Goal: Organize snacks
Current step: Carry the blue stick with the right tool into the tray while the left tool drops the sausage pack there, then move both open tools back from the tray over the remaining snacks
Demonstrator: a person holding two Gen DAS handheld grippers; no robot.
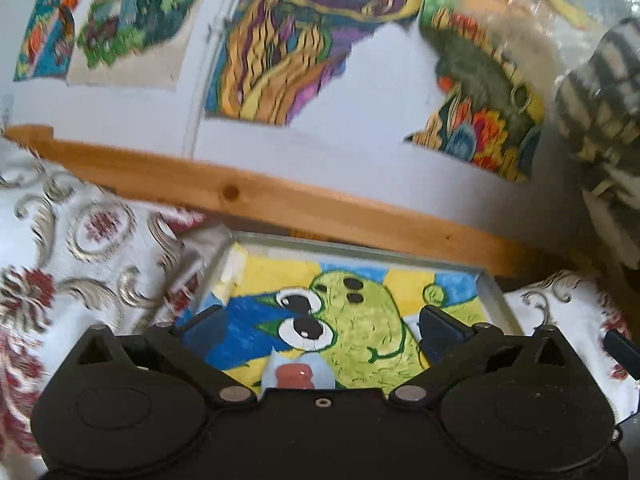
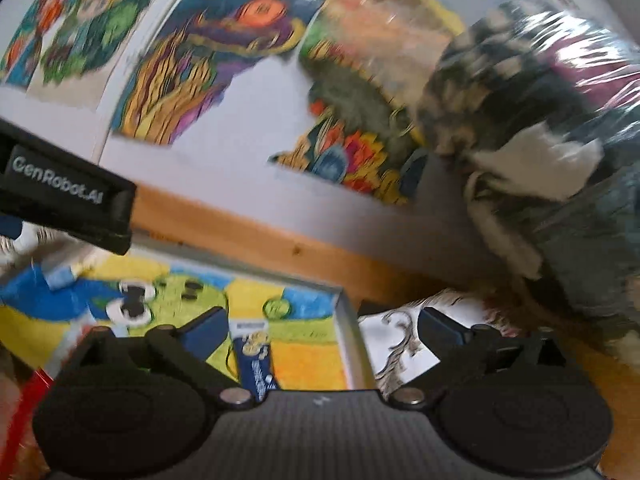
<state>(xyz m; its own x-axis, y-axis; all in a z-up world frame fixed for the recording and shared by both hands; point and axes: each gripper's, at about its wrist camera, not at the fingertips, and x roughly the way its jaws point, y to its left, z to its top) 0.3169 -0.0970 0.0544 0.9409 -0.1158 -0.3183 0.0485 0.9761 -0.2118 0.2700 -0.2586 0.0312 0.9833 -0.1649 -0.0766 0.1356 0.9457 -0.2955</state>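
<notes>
Black linkage housing fills the near edge of both wrist views, with two blue-padded fingers reaching forward from it.

Left gripper (image 1: 324, 330): the jaws stand spread wide, released, with nothing between the pads. It hangs above a shallow tray (image 1: 498, 300) whose floor carries a painted green cartoon creature on blue and yellow. Directly below the gap, at the near end of the tray, lies a pale blue snack packet (image 1: 298, 374) with a reddish picture on it; contact between the fingers and the packet is not visible.

Right gripper (image 2: 322, 330): the jaws are likewise spread wide and hold nothing. Its left finger (image 2: 208, 330) is over the tray's right part, and its right finger (image 2: 440, 332) is over the patterned cloth (image 2: 400, 344) beyond the tray's right wall (image 2: 354, 344). A dark blue snack packet (image 2: 256, 360) with biscuit pictures lies on the tray floor, just right of the left finger; whether the two touch cannot be determined because of blur.

From the right wrist view, the left gripper's black body, marked "GenRobot.AI", enters at the far left above the tray. A red object (image 2: 30, 408) shows at the near left edge; its identity is unclear.

A wooden rail (image 1: 248, 196) runs behind the tray, with colourful drawings (image 1: 280, 48) on the white wall beyond it. A plastic-wrapped bundle (image 2: 540, 128) sits at the far right.
</notes>
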